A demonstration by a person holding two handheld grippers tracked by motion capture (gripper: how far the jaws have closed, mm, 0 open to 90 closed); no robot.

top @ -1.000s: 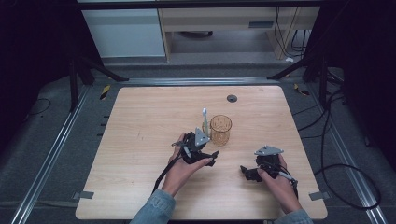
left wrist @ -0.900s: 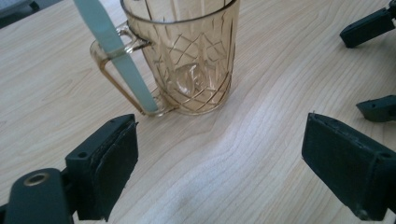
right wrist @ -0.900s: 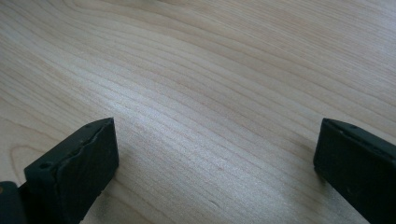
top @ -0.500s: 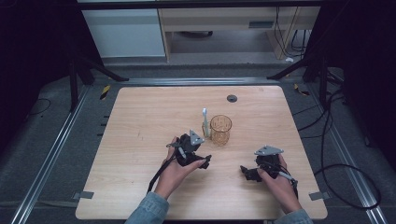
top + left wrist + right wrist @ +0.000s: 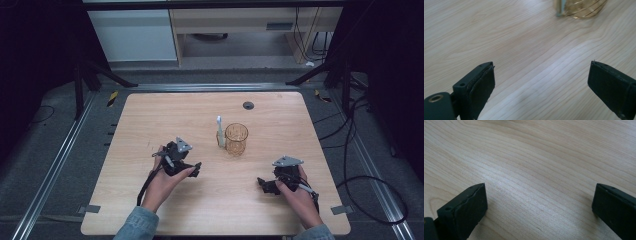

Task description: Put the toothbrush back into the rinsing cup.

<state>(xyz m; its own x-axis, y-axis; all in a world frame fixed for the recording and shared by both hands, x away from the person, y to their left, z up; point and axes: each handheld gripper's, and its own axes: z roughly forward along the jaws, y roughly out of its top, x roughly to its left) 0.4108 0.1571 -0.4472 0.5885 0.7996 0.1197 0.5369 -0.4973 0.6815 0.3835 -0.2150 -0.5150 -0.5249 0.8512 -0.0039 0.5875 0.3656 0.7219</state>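
Holding left tool [image 5: 192,169] spread, empty; right tool [image 5: 263,183] spread too. I'm judging next: reaching toothbrush [image 5: 219,131] beside glass cup [image 5: 236,138].

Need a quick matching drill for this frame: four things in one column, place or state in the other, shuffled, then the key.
Things:
1. amber glass cup
2. toothbrush
3. left tongs
4. round dark disc

Places or states:
A. flat on the table near its far edge
B. open and empty, over bare wood short of the cup
C. upright near the table's middle
D. standing against the cup's left side

Pairs: 1-C, 2-D, 3-B, 4-A
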